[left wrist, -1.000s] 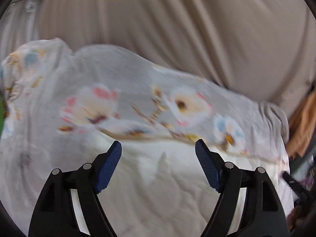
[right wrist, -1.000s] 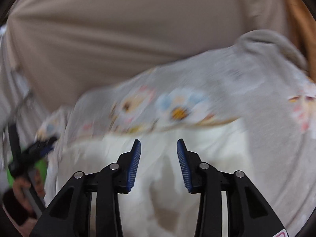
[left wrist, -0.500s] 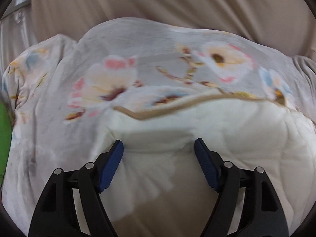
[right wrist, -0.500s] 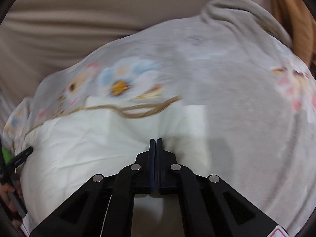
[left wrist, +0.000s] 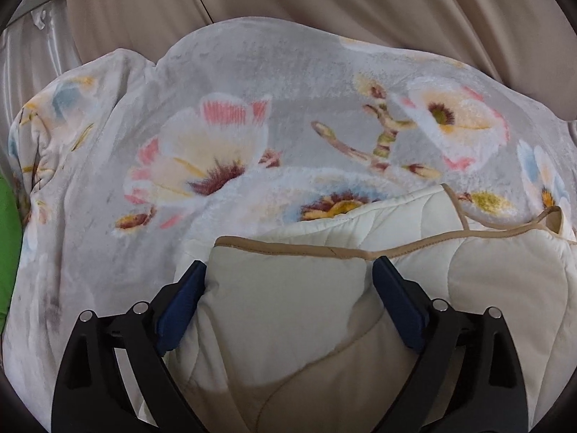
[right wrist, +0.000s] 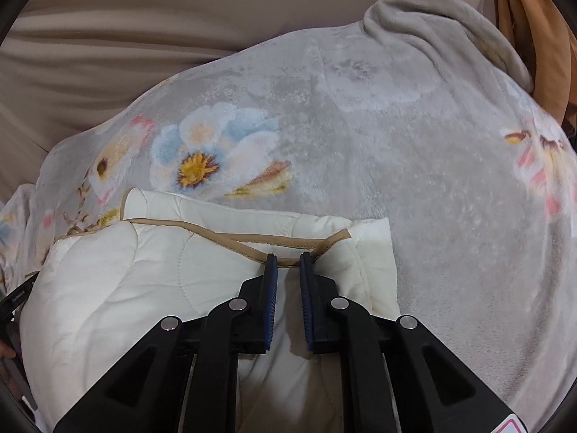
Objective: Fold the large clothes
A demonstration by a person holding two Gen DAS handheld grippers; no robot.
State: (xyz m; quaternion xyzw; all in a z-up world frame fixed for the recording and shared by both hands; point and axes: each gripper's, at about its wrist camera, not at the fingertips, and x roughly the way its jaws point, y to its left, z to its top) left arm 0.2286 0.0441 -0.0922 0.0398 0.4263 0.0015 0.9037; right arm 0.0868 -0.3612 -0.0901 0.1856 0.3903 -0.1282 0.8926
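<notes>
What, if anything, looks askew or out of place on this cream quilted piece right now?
The cream quilted piece is bunched on the floral blanket, not flat. Its tan trim wanders in a crooked line and curls up by the right gripper. No damage or spill shows.

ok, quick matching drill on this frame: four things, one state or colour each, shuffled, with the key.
Things:
1. left tool
2. right tool
3. cream quilted piece
4. floral blanket

States or colours:
A. grey plush with flower print, lying under the quilted piece
B. fingers spread wide, a fold of cream fabric between them
C. tan binding along its edge
D. fingers close together with a narrow gap, at the tan edge

Pairs: 1-B, 2-D, 3-C, 4-A
</notes>
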